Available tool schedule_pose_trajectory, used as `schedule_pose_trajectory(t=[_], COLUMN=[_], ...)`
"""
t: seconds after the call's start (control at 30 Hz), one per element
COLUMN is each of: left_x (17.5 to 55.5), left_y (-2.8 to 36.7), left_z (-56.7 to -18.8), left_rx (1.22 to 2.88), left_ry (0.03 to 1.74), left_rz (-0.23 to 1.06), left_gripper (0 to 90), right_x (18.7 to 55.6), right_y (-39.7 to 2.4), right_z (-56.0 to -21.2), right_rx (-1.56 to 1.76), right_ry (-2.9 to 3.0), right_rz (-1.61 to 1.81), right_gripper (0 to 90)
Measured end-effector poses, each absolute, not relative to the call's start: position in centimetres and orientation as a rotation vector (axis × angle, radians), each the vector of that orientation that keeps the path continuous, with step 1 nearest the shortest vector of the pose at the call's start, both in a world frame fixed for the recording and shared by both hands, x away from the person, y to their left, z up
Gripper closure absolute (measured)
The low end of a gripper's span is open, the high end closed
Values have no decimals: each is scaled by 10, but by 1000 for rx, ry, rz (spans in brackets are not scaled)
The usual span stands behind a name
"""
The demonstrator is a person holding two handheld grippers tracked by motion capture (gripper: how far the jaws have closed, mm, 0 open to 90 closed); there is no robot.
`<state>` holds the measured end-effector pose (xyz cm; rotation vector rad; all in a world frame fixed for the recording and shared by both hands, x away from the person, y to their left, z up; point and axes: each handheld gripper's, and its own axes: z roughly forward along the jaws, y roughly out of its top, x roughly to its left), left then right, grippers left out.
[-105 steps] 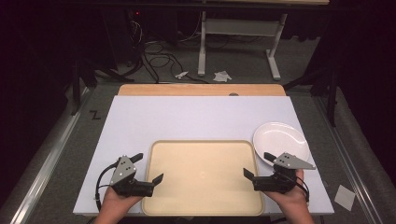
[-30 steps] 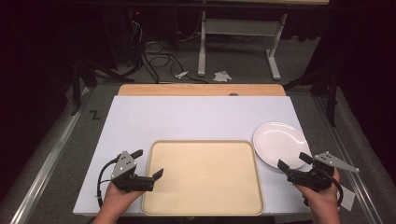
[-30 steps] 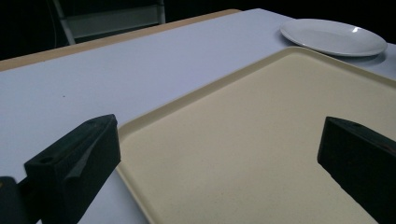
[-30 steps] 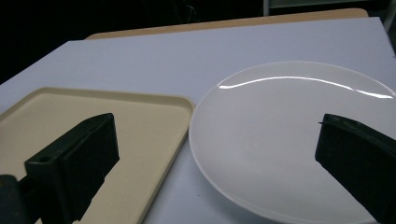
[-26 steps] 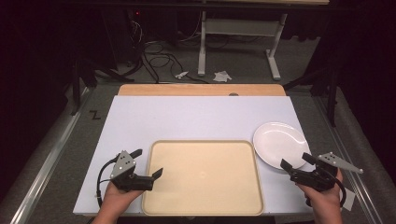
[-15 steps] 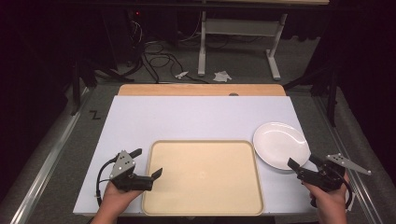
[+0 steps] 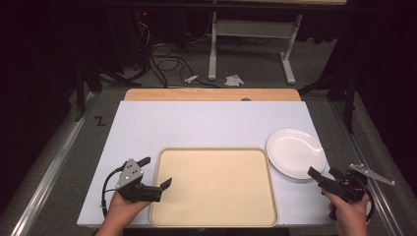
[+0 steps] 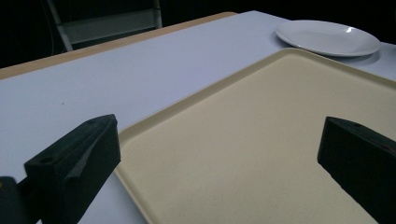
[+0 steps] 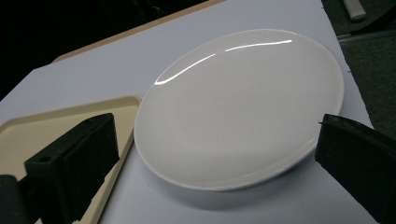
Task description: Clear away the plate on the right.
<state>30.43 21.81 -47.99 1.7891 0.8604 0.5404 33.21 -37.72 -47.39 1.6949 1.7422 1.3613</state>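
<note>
Fingers on both grippers spread wide, nothing held between them. Right gripper (image 7: 324, 175) sits at the near right edge of the white table (image 7: 196, 123), jaws aimed at the white plate (image 7: 296, 152), tips just short of its near rim. From the right gripper view the plate (image 9: 238, 107) lies between the two black jaws, farther off, empty, glossy, flat on the table. Plate is at the right side of the table, just beside the far right corner of the beige tray (image 7: 214, 187); can't tell if rim and tray touch. Left gripper (image 7: 156, 172) is at the tray's left edge, one jaw over the bare table, the other over the tray. Left gripper view shows the same: tray (image 8: 261, 154) rim running between the jaws, no contact seen. Tray is empty, sits at the near middle of the table. Person's hands hold each gripper from the near edge. Wooden strip (image 7: 211, 94) runs along the table's far edge.
</note>
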Motion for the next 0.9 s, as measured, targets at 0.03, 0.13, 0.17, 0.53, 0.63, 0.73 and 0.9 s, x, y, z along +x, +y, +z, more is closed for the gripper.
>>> schedule_pose_trajectory(t=[0.03, 0.13, 0.17, 0.53, 0.63, 0.73, 0.9], left_x=[304, 304, 304, 305, 304, 304, 303], left_y=[218, 217, 217, 217, 217, 217, 217], left_z=[-480, -480, -480, -481, -481, -481, -481], left_rx=[1789, 1793, 1794, 1797, 1801, 1799, 1803], left_ry=[859, 856, 855, 851, 850, 850, 848], left_rz=[540, 538, 538, 534, 534, 534, 536], left_gripper=[3, 3, 3, 3, 3, 3, 3], right_x=[332, 333, 333, 335, 335, 335, 337], right_y=[-378, -380, -380, -378, -377, -376, -377], right_z=[-474, -477, -477, -480, -479, -480, -482], right_rx=[1701, 1729, 1729, 1831, 1844, 1864, 1914], right_ry=[1740, 1741, 1741, 1731, 1725, 1725, 1709], right_rz=[1363, 1361, 1361, 1392, 1402, 1406, 1438], right_gripper=[2, 2, 2, 2, 2, 2, 2])
